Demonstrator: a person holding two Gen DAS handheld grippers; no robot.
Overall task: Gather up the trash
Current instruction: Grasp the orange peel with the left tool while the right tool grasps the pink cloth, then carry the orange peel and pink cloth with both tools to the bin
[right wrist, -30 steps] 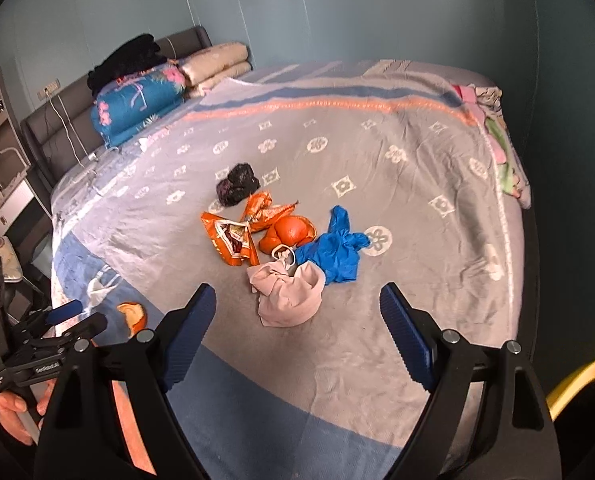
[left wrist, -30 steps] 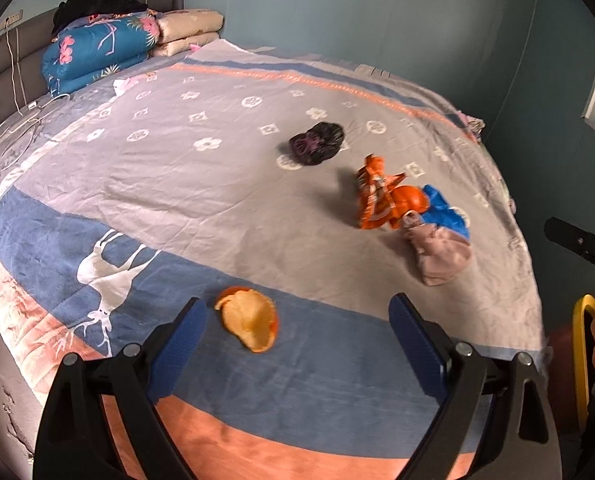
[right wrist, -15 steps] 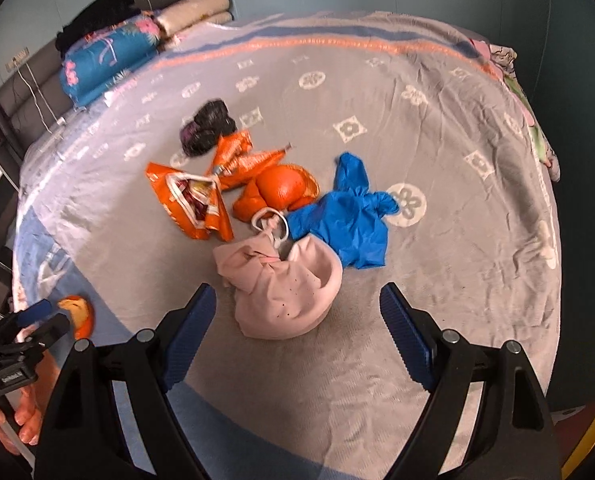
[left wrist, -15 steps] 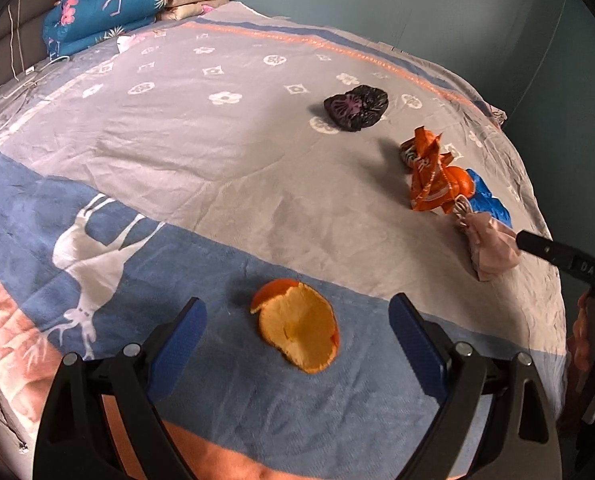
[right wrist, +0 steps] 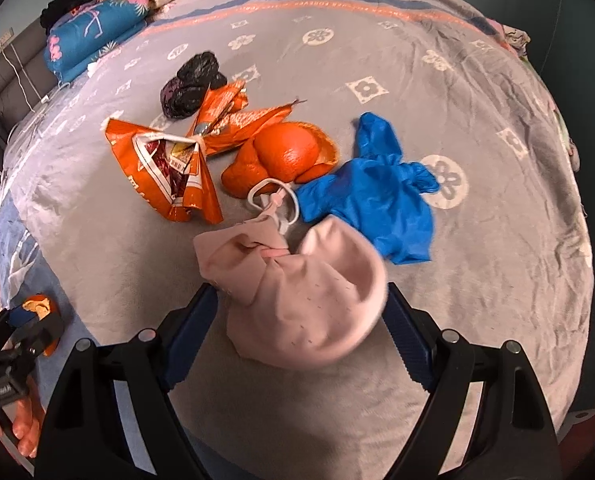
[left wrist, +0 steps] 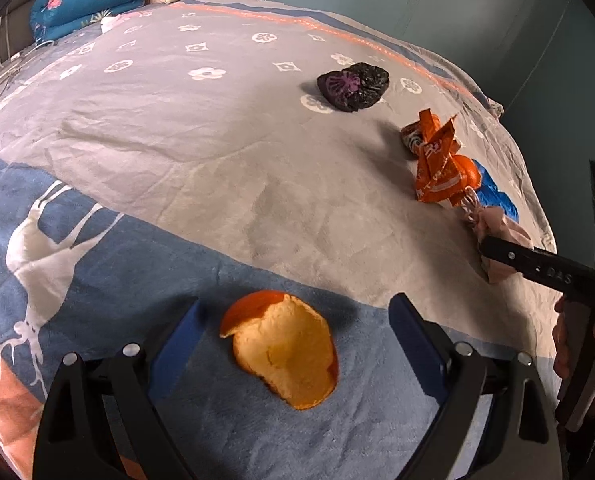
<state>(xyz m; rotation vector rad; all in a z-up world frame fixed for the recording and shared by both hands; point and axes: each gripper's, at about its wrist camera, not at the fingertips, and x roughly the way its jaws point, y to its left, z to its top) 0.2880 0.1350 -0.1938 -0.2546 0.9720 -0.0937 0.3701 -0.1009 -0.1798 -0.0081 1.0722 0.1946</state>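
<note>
In the left wrist view my left gripper (left wrist: 293, 320) is open, its blue fingers on either side of an orange peel (left wrist: 283, 354) lying on the blue band of the bedspread. In the right wrist view my right gripper (right wrist: 299, 312) is open around a crumpled pink face mask (right wrist: 297, 300). Beyond the mask lie a blue glove (right wrist: 381, 192), an orange peel lump (right wrist: 285, 156), torn orange snack wrappers (right wrist: 169, 172) and a crumpled black bag (right wrist: 193, 84). The left gripper and its peel show at the far left of the right wrist view (right wrist: 37, 308).
The trash lies on a grey, blue and orange bedspread (left wrist: 177, 128). Folded blankets and pillows (right wrist: 97, 40) are stacked at the head of the bed. Clothes hang at the bed's far right edge (right wrist: 517, 36). The right gripper's side shows in the left wrist view (left wrist: 545, 268).
Both grippers have moved forward and down towards the bed. The orange peel now sits between the left fingers and the pink mask between the right fingers.
</note>
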